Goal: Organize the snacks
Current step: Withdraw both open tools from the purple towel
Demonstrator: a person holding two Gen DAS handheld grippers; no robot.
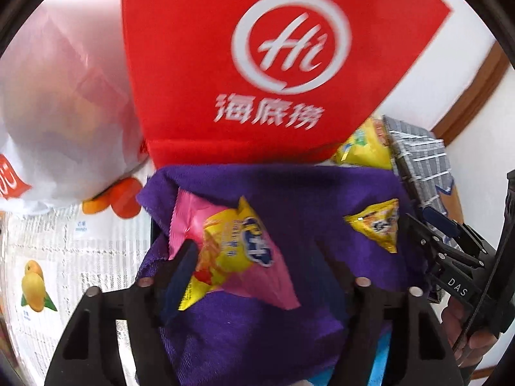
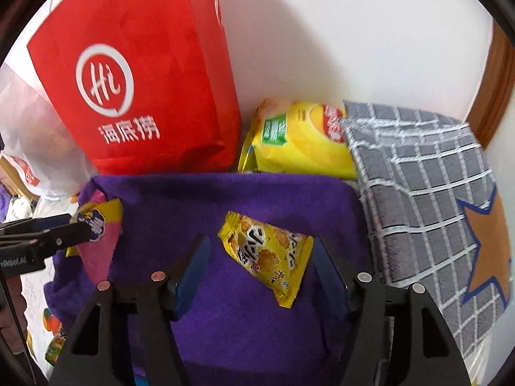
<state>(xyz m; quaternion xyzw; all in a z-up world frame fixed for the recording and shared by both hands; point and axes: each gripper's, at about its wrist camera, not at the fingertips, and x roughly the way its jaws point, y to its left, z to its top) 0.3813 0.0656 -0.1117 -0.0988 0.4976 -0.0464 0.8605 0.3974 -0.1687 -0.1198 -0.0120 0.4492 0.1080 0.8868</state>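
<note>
Both jaws stand open, gripping nothing. The pink packet lies on the purple cloth between the left gripper's fingers, the yellow packet between the right gripper's. Lift clear before drawing back, so neither packet drags

Counter: covered with fruit-printed sheet.
Purple towel: spread on counter.
Red paper bag: upright behind towel.
White plastic bag: left of red bag.
Grey checked cloth: right of towel.
Yellow chip bag: between red bag and cloth.
</note>
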